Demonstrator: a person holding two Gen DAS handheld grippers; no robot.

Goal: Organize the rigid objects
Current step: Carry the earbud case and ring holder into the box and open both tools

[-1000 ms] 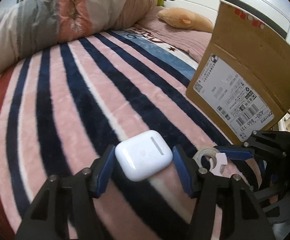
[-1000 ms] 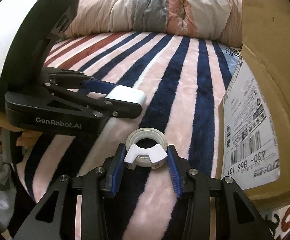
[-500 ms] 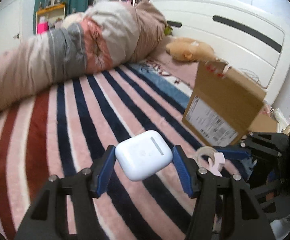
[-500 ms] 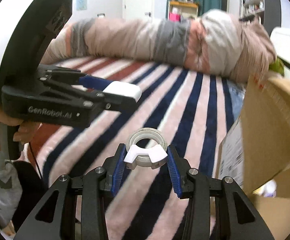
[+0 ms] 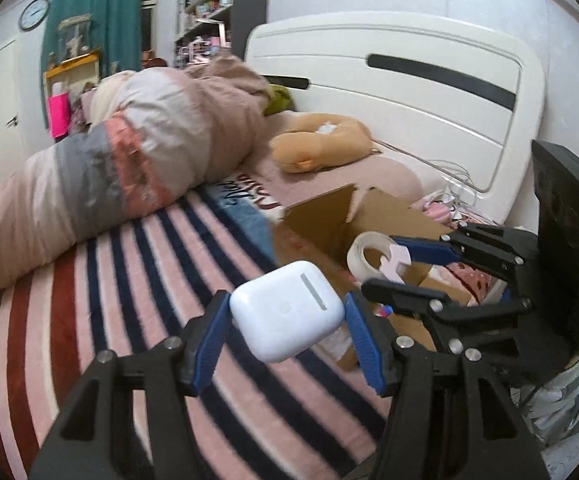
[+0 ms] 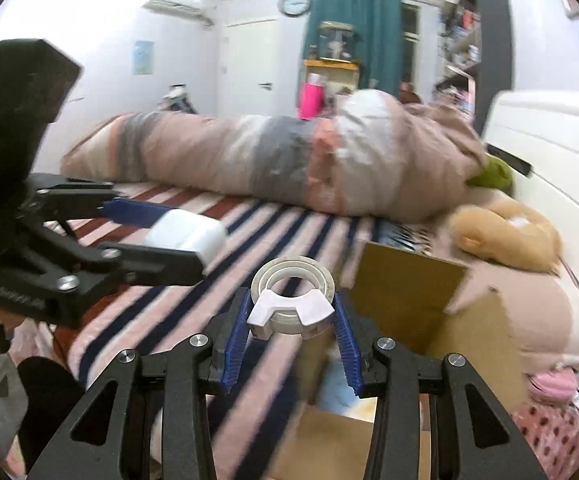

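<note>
The left gripper (image 5: 287, 334) is clamped on a white earbud case (image 5: 287, 316), its blue pads pressed against the case's two sides, and the case hangs tilted in the air above the striped blanket (image 5: 129, 280). Just to the right of that claw and slightly beyond it, the right gripper (image 5: 385, 276) comes in from the side, closed on a tape roll (image 5: 363, 254) with a white dispenser clip; from this view only one blue finger is plain, and the lower one is mostly dark frame. The right wrist view shows the same grip head on: the right gripper (image 6: 291, 316) has both blue pads against the tape roll (image 6: 292, 292), the clip facing the camera. The left gripper (image 6: 177, 236) sits to the left of it with the earbud case (image 6: 187, 236) between its fingers, blurred so that its lid seam cannot be made out. Ahead of and below the right claw, an open cardboard box (image 6: 409, 292) stands on the bed, with its near wall smeared by motion and its contents hard to make out beyond pale patches. Beyond both claws lie a rolled quilt (image 6: 289, 164) and a tan plush toy (image 6: 505, 236) by the white headboard (image 5: 409, 88). The bottom of each view is blocked by the black gripper frame.
</note>
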